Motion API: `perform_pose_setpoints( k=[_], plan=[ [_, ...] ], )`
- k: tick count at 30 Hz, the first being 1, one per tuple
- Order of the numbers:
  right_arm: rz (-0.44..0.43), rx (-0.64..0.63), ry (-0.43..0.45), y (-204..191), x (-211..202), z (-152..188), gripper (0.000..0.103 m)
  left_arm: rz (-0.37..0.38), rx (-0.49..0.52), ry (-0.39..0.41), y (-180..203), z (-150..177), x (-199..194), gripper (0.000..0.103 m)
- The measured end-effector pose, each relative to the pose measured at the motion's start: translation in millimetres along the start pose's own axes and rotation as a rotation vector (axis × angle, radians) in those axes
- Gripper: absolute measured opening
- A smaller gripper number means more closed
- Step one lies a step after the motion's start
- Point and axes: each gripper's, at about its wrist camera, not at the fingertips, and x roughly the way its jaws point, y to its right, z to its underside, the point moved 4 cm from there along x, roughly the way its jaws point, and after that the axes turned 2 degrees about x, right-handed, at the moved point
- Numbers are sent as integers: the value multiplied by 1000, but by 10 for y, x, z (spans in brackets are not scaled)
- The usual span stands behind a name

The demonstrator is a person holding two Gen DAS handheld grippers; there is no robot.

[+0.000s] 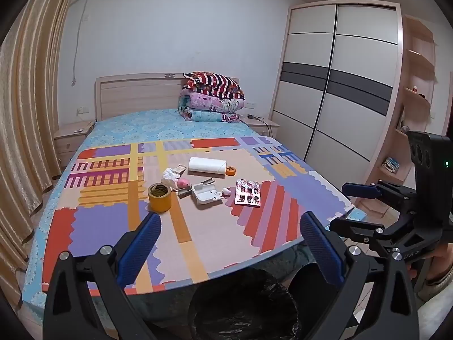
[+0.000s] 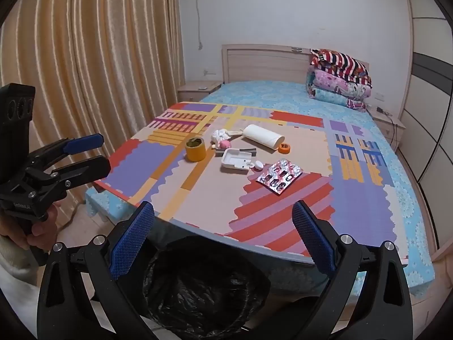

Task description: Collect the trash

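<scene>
Both tools hang wide apart and hold nothing: the left gripper (image 1: 229,240) and the right gripper (image 2: 223,232) each show bare blue pads with only the bed's near edge between them. Directly beneath, at six o'clock in both wrist views, sits the bin (image 1: 243,308) lined with a black bag, its mouth just below the edge of the patterned mat (image 1: 215,226).

Farther out on the mat lies the trash, well clear of either tool: a yellow tape roll (image 1: 160,197) at eleven o'clock from the left gripper, an open white plastic case (image 1: 204,195) near twelve, and a blister pack (image 1: 248,193) at one o'clock. Beyond them sit a crumpled tissue (image 1: 170,177), a white paper roll (image 1: 207,165) and a small orange tape ring (image 1: 230,170). Folded quilts (image 1: 211,99) rest by the headboard.

Nothing looks collected yet; this seems the opening reach. The next move calls for carrying one gripper forward to straddle a nearby piece, probably the tape roll.
</scene>
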Motion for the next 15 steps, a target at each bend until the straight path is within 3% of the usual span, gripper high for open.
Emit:
perform_pose_setpoints(
  k=[15],
  plan=[
    [-9, 8, 1, -10, -4, -4, 99, -3, -11, -5, 0, 18, 26, 95]
  ],
)
